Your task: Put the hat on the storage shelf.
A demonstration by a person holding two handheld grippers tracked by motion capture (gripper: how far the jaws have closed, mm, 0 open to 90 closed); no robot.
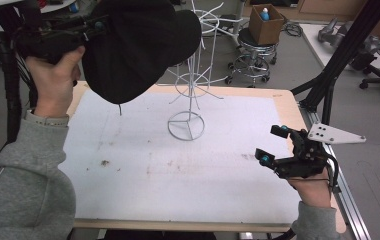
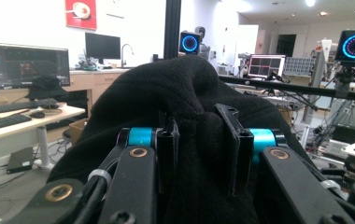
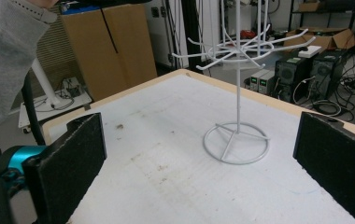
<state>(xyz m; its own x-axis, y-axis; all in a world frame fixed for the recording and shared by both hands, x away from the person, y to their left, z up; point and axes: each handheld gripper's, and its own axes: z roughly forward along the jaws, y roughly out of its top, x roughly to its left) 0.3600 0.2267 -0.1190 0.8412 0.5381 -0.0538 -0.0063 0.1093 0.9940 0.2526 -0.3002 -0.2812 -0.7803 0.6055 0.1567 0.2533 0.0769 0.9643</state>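
- While the left claw (image 1: 95, 25) is hanging high over the far left corner of the tabletop (image 1: 188, 170), it is pinching a black cap (image 1: 138, 45) between its jaws; the cap is spreading out to the right of the claw and drooping below it, clear of the tabletop.
- Seen along the left claw (image 2: 199, 140) in its own view, the black cap (image 2: 185, 98) is bulging up between and beyond the two jaws, and a fold of the fabric is sitting squeezed in the narrow gap between them.
- A white wire rack (image 1: 194, 85) is standing upright on the middle of the tabletop's far half, on a round base; the cap's right edge is overlapping the rack's upper hooks in the high view, though whether it is touching them I cannot tell.
- Near the right edge of the tabletop, the right claw (image 1: 273, 145) is sitting low with its jaws spread wide and nothing between them, well apart from the cap.
- Looking out between the jaws of the right claw (image 3: 199, 163), the wire rack (image 3: 237, 93) is standing ahead on the tabletop (image 3: 166, 186), and a grey sleeve (image 3: 3, 56) is reaching up at the upper left.
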